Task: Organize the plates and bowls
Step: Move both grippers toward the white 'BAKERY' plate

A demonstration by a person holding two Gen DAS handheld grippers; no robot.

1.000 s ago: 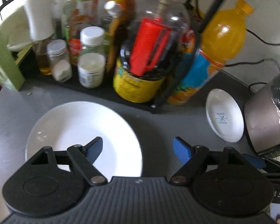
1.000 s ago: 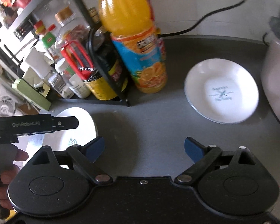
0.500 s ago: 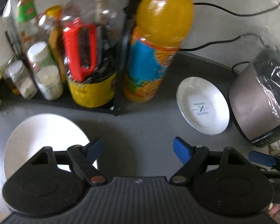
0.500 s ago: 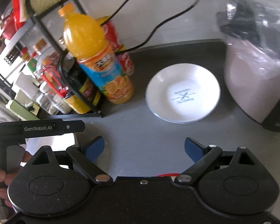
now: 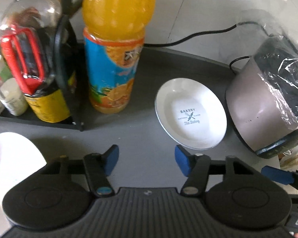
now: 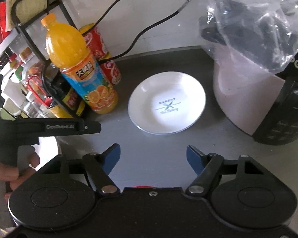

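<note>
Closing partly on nothing, both the left hand-held gripper [image 5: 146,159] and right hand-held gripper [image 6: 153,157] have swung from the large plate [image 5: 12,156] toward the small bakery dish [image 6: 166,103], probably the next pickup.

The left hand-held gripper [image 5: 146,161] is black plastic. It has two big round black discs, a ribbed grey-black middle part and two slim black bars, each with a shiny round pin. Its fingertips [image 5: 111,158] wear blue pads. The right hand-held gripper [image 6: 153,158] looks the same, with blue pads, silver pins and a small screw in the middle. Seen from the right camera, the left one has a long black bar with pale letters and a black handle.
</note>
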